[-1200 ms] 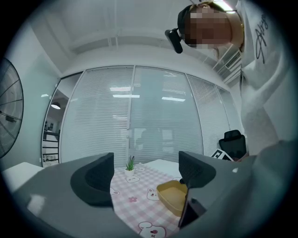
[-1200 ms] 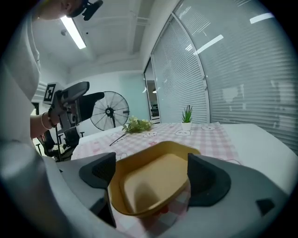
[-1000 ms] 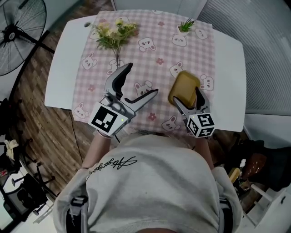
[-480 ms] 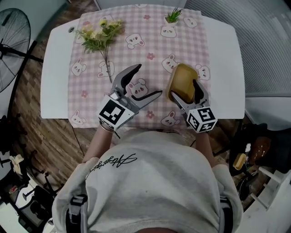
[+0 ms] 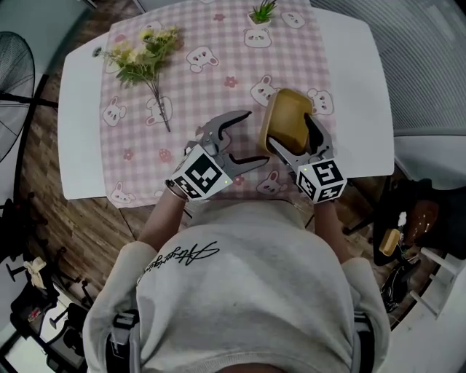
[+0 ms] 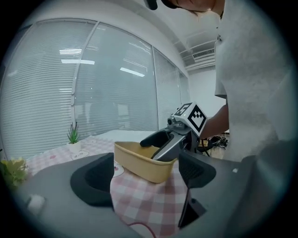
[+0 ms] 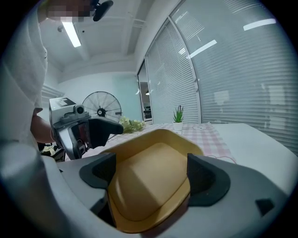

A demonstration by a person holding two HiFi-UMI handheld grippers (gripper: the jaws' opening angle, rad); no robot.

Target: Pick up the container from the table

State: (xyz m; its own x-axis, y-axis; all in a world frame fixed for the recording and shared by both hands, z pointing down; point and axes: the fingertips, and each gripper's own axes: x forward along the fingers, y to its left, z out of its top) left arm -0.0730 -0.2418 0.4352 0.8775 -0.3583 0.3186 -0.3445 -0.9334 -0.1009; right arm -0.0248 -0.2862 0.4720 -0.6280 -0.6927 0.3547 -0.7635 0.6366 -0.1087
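Observation:
The yellow container (image 5: 285,119) is tipped up near the front right of the pink checked tablecloth (image 5: 211,87). My right gripper (image 5: 297,143) is shut on its near end, one finger on each side. In the right gripper view the container (image 7: 151,179) fills the gap between the two dark pads (image 7: 98,170). My left gripper (image 5: 255,136) is open just left of the container, with its jaws pointing at it. In the left gripper view the container (image 6: 139,163) shows beyond the open pads (image 6: 92,179), with the right gripper (image 6: 173,139) on its rim.
A bunch of flowers (image 5: 142,51) lies at the cloth's far left, and a small potted plant (image 5: 262,12) stands at its far edge. The white table (image 5: 360,87) ends just right of the container. A fan (image 5: 14,65) stands on the floor at left, clutter at right.
My left gripper has swung right and now sits close beside the container. The right gripper still holds the container, now tipped up more. The head view has shifted forward.

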